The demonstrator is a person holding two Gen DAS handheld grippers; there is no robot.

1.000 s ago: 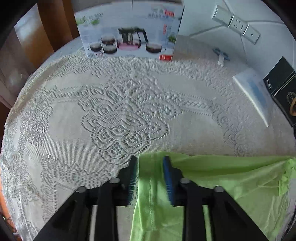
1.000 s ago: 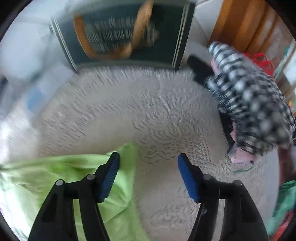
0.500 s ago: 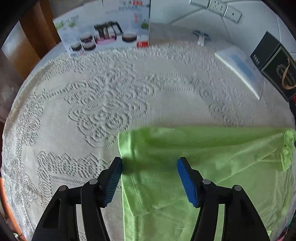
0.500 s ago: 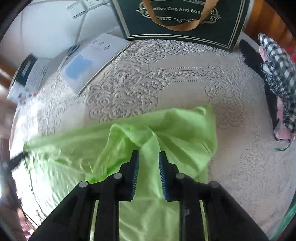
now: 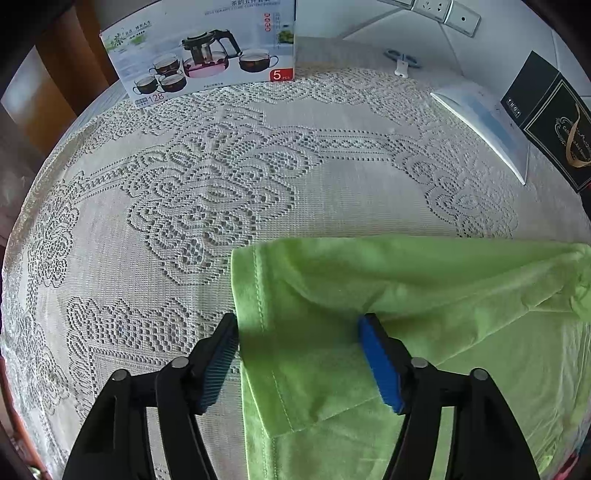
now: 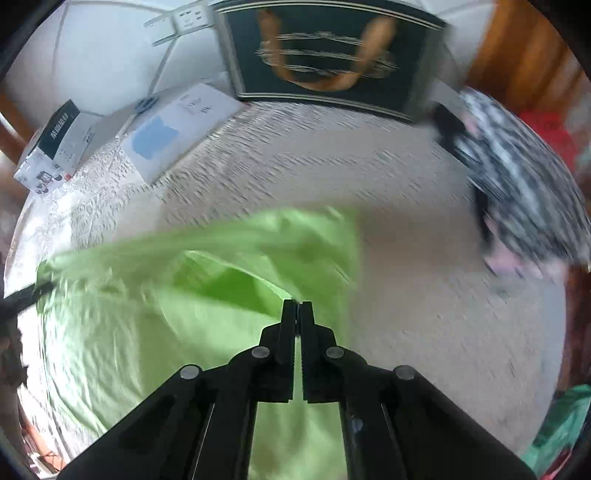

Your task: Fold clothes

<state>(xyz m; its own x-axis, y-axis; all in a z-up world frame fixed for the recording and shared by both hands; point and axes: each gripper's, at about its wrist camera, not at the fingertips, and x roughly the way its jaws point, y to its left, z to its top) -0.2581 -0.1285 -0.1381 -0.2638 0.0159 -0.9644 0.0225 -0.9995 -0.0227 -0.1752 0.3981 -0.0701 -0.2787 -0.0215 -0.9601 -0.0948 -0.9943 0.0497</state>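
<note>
Left wrist view: a lime-green garment (image 5: pixel 388 295) lies on a lace tablecloth (image 5: pixel 221 177), its stitched hem edge facing left, a fold of cloth lying over the lower layer.
Garment, position: on the near half of the table, running off to the right of this view.
Left gripper (image 5: pixel 299 354): jaws spread wide, one on each side of the hem corner; the left finger sits at the cloth's edge over bare lace, the blue-padded right finger over the green fabric. Nothing is pinched.
Right wrist view: heavily blurred; the same garment (image 6: pixel 166 295) fills the lower left, a ridge of it raised toward the fingertips.
Right gripper (image 6: pixel 296 308): fingers pressed together at the tips, pinching a raised fold of the garment.
Seen only from the left: a tea-set box (image 5: pixel 207 48) at the far edge, wall sockets (image 5: pixel 443 11) above it.
Seen only from the right: a black-and-white checked garment (image 6: pixel 524 177) heaped at the table's right edge.
Seen from both: a dark gift bag (image 6: pixel 325 55) and a white booklet (image 5: pixel 484 125) near the table's far rim.
</note>
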